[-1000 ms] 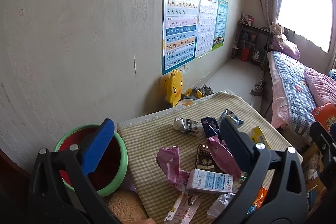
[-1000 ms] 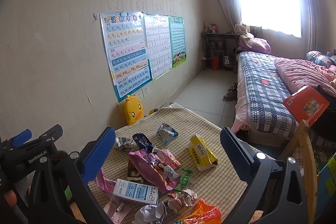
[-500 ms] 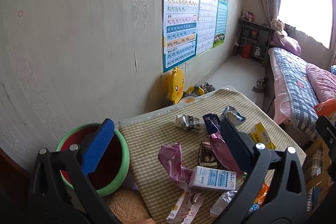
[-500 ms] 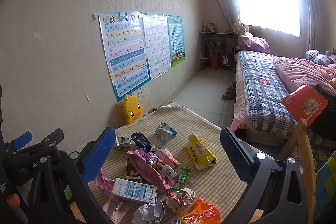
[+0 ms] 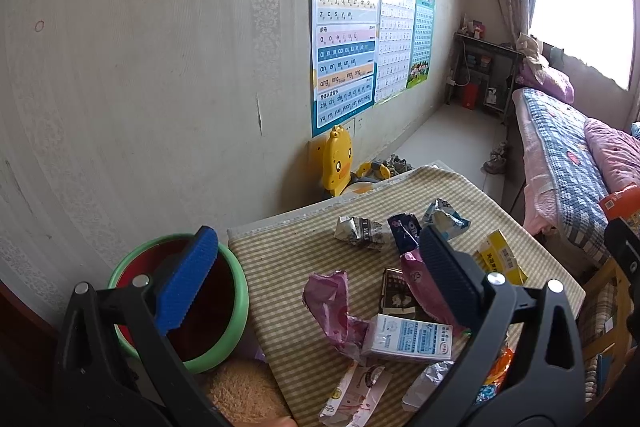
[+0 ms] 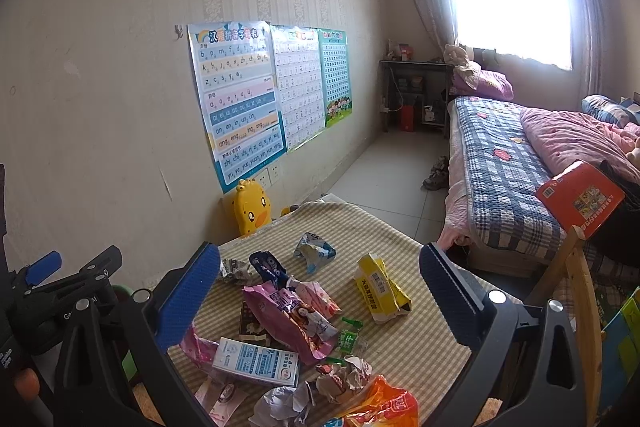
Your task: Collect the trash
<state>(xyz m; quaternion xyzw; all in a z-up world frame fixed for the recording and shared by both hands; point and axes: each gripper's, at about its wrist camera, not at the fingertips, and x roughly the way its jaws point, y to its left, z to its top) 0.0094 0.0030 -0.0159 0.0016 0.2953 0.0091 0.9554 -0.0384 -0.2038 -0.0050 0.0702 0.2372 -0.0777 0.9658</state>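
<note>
Crumpled wrappers, a white-and-blue printed carton [image 6: 256,367], a yellow cardboard box [image 6: 380,289] and a pink foil snack bag [image 6: 292,323] litter the checked-cloth table [image 6: 416,343]. A green-rimmed red plastic basin [image 5: 236,307] sits beside its left edge. Left gripper [image 5: 316,279] and right gripper [image 6: 320,291] hover above, jaws wide apart, empty.
</note>
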